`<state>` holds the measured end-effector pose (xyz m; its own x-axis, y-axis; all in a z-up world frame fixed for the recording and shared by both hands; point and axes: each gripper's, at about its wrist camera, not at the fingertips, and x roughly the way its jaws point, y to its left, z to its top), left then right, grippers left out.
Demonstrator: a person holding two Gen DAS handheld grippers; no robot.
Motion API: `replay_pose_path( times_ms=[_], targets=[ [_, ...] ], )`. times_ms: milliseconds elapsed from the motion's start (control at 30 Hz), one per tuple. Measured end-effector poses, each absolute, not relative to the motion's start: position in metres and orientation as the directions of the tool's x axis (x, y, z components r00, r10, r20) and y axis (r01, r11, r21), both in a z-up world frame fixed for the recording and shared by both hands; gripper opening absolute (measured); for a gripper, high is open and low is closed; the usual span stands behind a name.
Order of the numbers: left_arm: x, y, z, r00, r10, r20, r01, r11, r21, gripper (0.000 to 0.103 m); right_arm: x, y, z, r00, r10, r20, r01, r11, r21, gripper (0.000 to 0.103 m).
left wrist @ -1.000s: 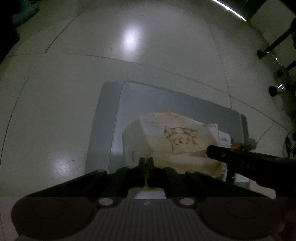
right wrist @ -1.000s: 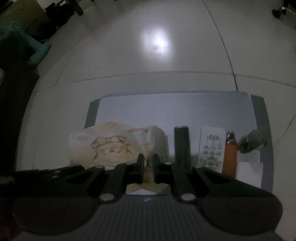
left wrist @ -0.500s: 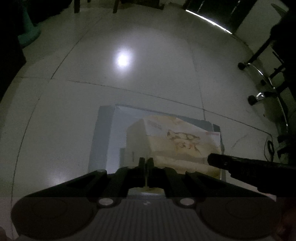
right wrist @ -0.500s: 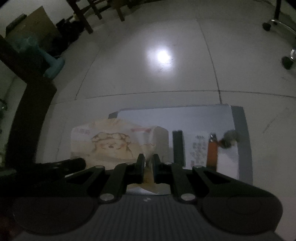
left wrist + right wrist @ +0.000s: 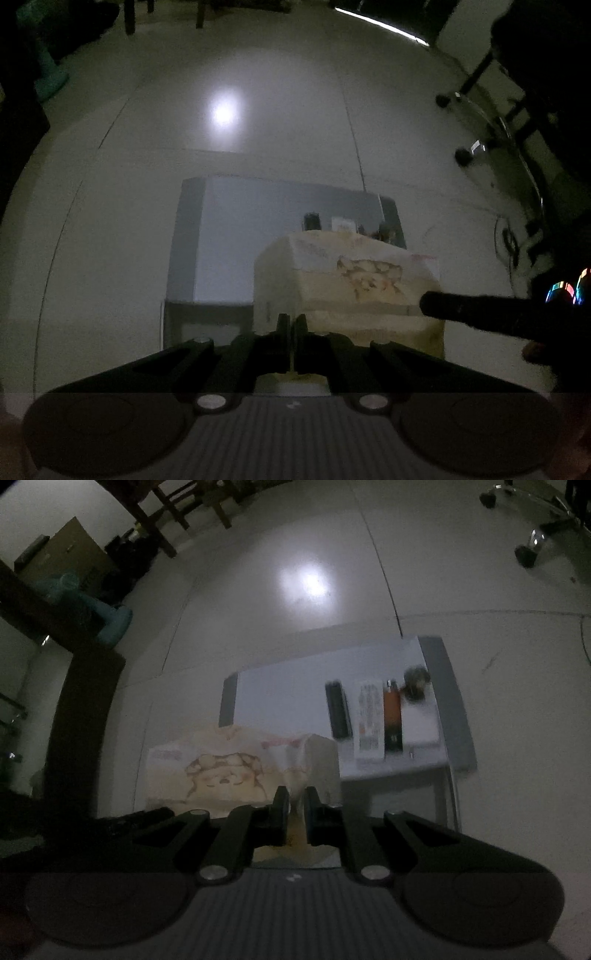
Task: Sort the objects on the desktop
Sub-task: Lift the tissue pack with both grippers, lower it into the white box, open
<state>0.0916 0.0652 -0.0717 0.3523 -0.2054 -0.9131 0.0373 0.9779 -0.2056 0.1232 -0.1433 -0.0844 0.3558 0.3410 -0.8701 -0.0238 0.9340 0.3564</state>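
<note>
Two sets of jaws, left gripper (image 5: pixel 291 325) and right gripper (image 5: pixel 295 799), clench opposite ends of the tissue pack (image 5: pixel 347 284), its long axis spanning between them above the table (image 5: pixel 295 686).

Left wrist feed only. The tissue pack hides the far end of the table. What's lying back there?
Observer: The right wrist view shows a row on the table: a black bar, a white printed card, an orange stick and a white pad, with a small dark clump behind them.
Operator: The right gripper is just a black rod to me. Is it holding anything?
Observer: Yes. The right gripper is shut on a fold at the end of the tissue pack.
Operator: Is that row tidy?
Observer: The bar, card and stick lie parallel, side by side, on the table's right half.
</note>
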Motion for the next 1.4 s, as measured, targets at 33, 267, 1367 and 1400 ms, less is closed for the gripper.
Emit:
replay_pose_path(
  times_ms=[33, 267, 1367, 1400],
  targets=[
    [0.085, 0.062, -0.075, 0.346, -0.201, -0.916, 0.042, 0.979, -0.199, 0.001, 0.116, -0.144, -0.086, 0.355, 0.338, -0.871, -0.024, 0.935, 0.353, 0.010],
    [0.054, 0.035, -0.137, 0.280, -0.186, -0.942, 0.055, 0.983, -0.178, 0.001, 0.082, -0.163, -0.143, 0.294, 0.293, -0.910, 0.060, 0.944, 0.323, 0.010],
    [0.080, 0.032, -0.241, 0.213, -0.143, -0.966, -0.014, 0.989, -0.149, 0.001, 0.109, -0.158, -0.249, 0.243, 0.229, -0.943, 0.032, 0.969, 0.244, 0.011],
    [0.079, 0.032, -0.240, 0.214, -0.140, -0.967, -0.015, 0.989, -0.147, 0.001, 0.110, -0.158, -0.249, 0.243, 0.229, -0.943, 0.036, 0.969, 0.245, 0.011]
  ],
)
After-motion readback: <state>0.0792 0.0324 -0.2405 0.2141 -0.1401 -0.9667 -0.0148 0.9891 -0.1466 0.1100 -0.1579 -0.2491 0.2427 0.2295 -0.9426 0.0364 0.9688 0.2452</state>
